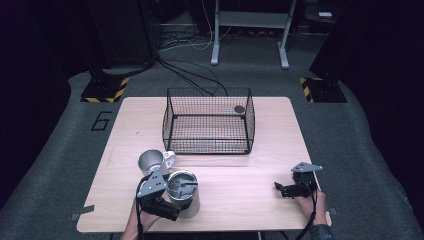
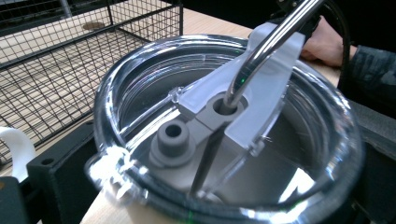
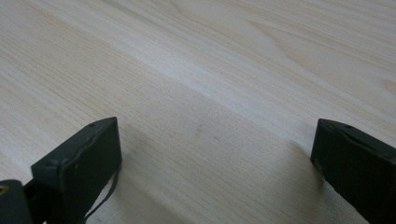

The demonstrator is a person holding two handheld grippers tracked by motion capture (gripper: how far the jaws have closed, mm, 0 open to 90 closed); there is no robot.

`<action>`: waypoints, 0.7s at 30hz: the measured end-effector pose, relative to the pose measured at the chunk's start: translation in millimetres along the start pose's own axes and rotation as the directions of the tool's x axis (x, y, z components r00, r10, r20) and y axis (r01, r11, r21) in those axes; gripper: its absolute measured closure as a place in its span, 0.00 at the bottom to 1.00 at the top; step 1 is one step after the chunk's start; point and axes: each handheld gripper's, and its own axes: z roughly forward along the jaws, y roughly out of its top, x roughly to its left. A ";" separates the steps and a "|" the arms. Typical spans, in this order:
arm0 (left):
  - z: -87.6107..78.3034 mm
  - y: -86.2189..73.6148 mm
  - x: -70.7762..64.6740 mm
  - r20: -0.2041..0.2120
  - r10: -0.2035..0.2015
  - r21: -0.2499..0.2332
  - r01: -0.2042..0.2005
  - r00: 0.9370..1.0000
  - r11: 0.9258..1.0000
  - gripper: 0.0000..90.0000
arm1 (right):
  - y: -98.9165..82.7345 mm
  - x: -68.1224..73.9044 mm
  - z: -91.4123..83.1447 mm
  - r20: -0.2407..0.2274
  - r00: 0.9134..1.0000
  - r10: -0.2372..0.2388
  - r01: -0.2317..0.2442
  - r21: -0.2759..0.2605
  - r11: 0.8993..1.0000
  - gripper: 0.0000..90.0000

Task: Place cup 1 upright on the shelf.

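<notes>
On the worktop we see a black wire basket at the far middle, with only a small dark disc in its far right corner. Near the front left stands a steel cup with a clear lid and a metal straw; a second cup lies just behind it. Our left tool clasps the lidded cup around its body. Our right tool rests spread and empty, well apart. We judge the grasp made; next comes a steady upright lift toward the basket.

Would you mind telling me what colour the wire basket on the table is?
The wire basket is black mesh, seen best in the high view.
</notes>
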 end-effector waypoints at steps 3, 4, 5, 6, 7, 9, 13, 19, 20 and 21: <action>4.6 0.5 -0.5 -0.007 0.006 0.002 -0.006 1.000 1.000 0.00 | -0.1 0.1 0.0 0.001 1.000 -0.001 0.001 -0.001 1.000 0.01; 6.6 0.5 -1.4 -0.017 0.007 0.000 -0.007 1.000 1.000 0.00 | -0.1 0.1 -0.1 0.000 1.000 -0.001 0.001 -0.001 1.000 0.01; 8.3 0.6 -1.8 -0.020 0.006 0.006 -0.006 1.000 1.000 0.00 | -0.1 0.2 0.0 0.001 1.000 0.000 0.000 -0.002 1.000 0.01; 9.2 0.4 -2.0 -0.025 0.006 0.005 -0.005 1.000 1.000 0.01 | -0.1 0.2 0.0 0.001 1.000 0.000 0.000 -0.001 1.000 0.01; 10.4 0.2 -2.7 -0.026 0.001 0.004 -0.001 1.000 1.000 0.02 | -0.1 0.1 -0.1 0.000 1.000 -0.001 0.001 -0.001 1.000 0.01; 11.2 0.2 -3.4 -0.041 0.012 0.003 -0.012 0.999 1.000 0.02 | -0.1 0.1 0.0 0.001 1.000 -0.001 0.001 -0.001 1.000 0.01; 12.0 0.0 -4.5 -0.045 0.018 0.002 -0.018 0.999 1.000 0.04 | -0.1 0.1 0.0 0.001 1.000 0.000 0.000 -0.001 1.000 0.01; 11.7 -1.0 -4.0 -0.045 0.031 -0.007 -0.031 0.999 0.999 0.04 | -0.1 0.0 -0.1 0.000 1.000 0.000 0.000 0.000 1.000 0.01; 11.5 -1.3 -4.0 -0.042 0.030 -0.010 -0.031 0.999 0.999 0.04 | -0.1 0.0 0.0 0.000 1.000 0.000 0.000 -0.001 1.000 0.01; 11.5 -1.3 -4.0 -0.042 0.030 -0.010 -0.031 0.999 0.999 0.04 | -0.1 0.0 -0.1 0.000 1.000 -0.001 0.001 -0.001 1.000 0.01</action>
